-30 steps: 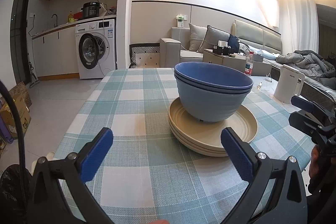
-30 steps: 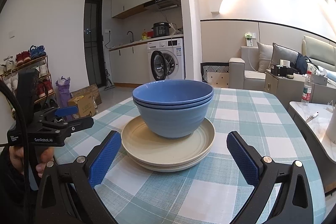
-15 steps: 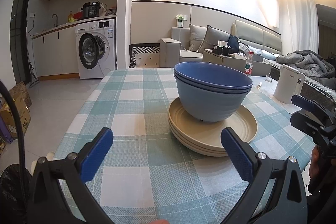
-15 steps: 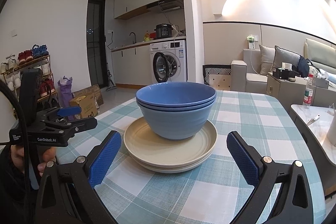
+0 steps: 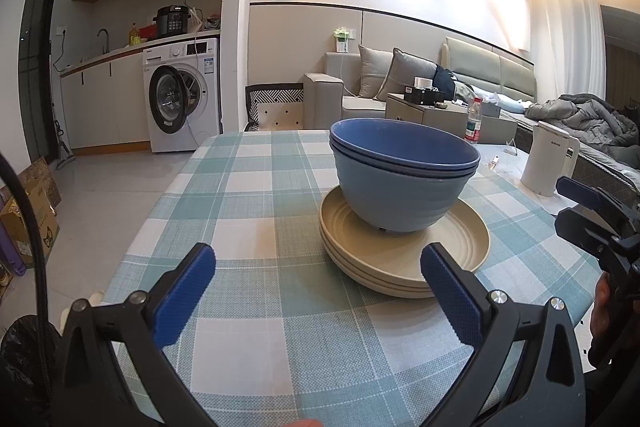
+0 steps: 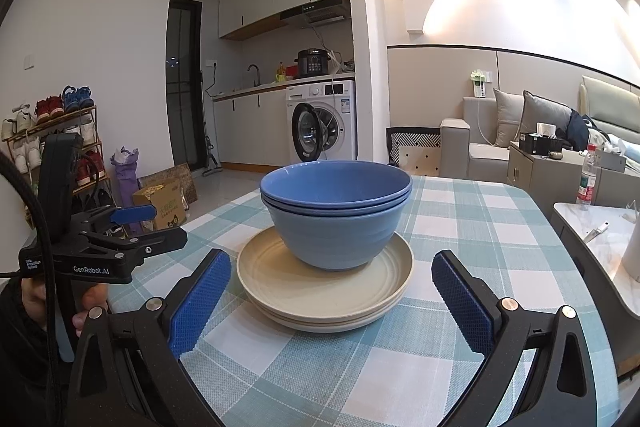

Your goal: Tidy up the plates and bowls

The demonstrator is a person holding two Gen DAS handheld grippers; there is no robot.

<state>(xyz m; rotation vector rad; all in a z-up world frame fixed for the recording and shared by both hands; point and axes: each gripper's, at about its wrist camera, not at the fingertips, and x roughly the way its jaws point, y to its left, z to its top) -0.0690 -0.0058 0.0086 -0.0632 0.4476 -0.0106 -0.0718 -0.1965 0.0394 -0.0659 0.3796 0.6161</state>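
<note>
Blue-padded left gripper (image 5: 318,291), right gripper (image 6: 330,301): fingers wide apart, empty.

Nested bowls (image 6: 336,215) on stacked plates (image 6: 324,291), on table (image 6: 460,227); kettle (image 5: 548,163) right.

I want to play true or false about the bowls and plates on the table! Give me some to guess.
1. The blue bowls sit on the beige plates. True.
2. The left tongs are squeezing a bowl. False: they are open and hold nothing.
3. The tablecloth is checked. True.
4. The right tongs are shut. False: they are open.
5. A red cup sits inside the top bowl. False: nothing shows inside it.
</note>
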